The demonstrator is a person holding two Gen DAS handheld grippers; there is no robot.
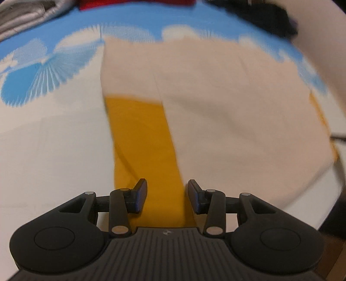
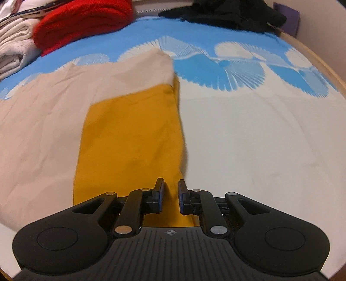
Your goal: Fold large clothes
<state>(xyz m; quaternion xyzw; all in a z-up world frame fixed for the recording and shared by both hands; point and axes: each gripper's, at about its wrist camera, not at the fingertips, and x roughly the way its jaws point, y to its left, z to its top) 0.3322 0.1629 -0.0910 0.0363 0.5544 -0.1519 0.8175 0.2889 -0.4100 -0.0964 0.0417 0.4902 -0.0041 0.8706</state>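
A large garment lies flat on the bed, cream/beige (image 1: 227, 112) with a mustard-yellow panel (image 1: 142, 140). In the right wrist view the yellow panel (image 2: 132, 138) runs straight ahead, with the cream part (image 2: 43, 121) to its left. My left gripper (image 1: 167, 195) is open, its jaws apart over the near end of the yellow strip. My right gripper (image 2: 170, 195) has its jaws close together with a narrow gap, over the yellow panel's near right edge; whether it pinches cloth is unclear.
The bed sheet (image 2: 248, 140) is white with a blue fan pattern at the far side. A folded red cloth (image 2: 84, 21), folded white cloths (image 2: 15, 49) and a black pile (image 2: 227, 13) lie at the far edge. A wooden bed rim (image 2: 320, 58) runs on the right.
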